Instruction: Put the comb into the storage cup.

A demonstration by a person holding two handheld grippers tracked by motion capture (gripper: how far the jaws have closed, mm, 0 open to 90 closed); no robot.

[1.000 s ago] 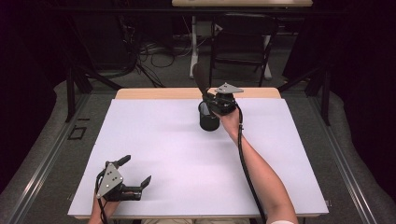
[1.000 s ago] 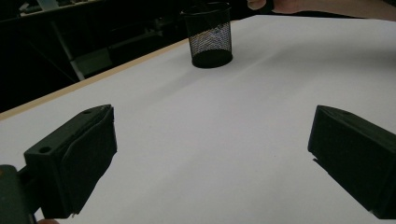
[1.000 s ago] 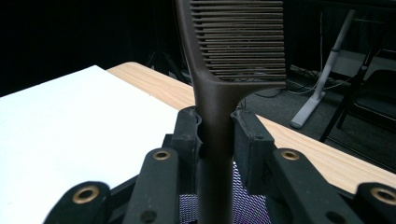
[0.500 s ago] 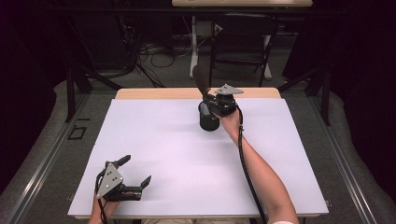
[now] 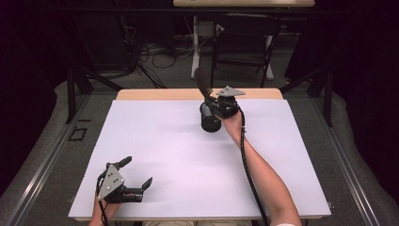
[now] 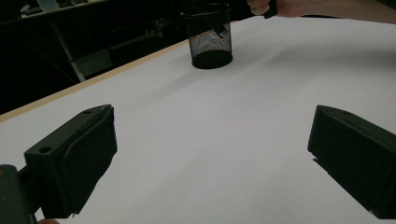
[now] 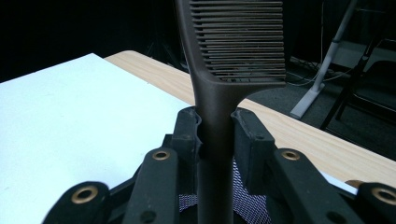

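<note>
Right gripper [image 5: 211, 100] is clamped on the comb [image 7: 224, 93] handle, comb upright directly above the mesh cup [image 6: 208, 36], teeth up. Judged half done: grasped, not yet released into cup. Left gripper [image 5: 137, 173] idles with jaws spread, well short of the cup.

Dark brown comb [image 7: 219, 70] with fine teeth; black wire-mesh cup [image 6: 208, 36]; white tabletop [image 5: 188, 160], pale wood edge at 12 o'clock; black tools, grey plates.
</note>
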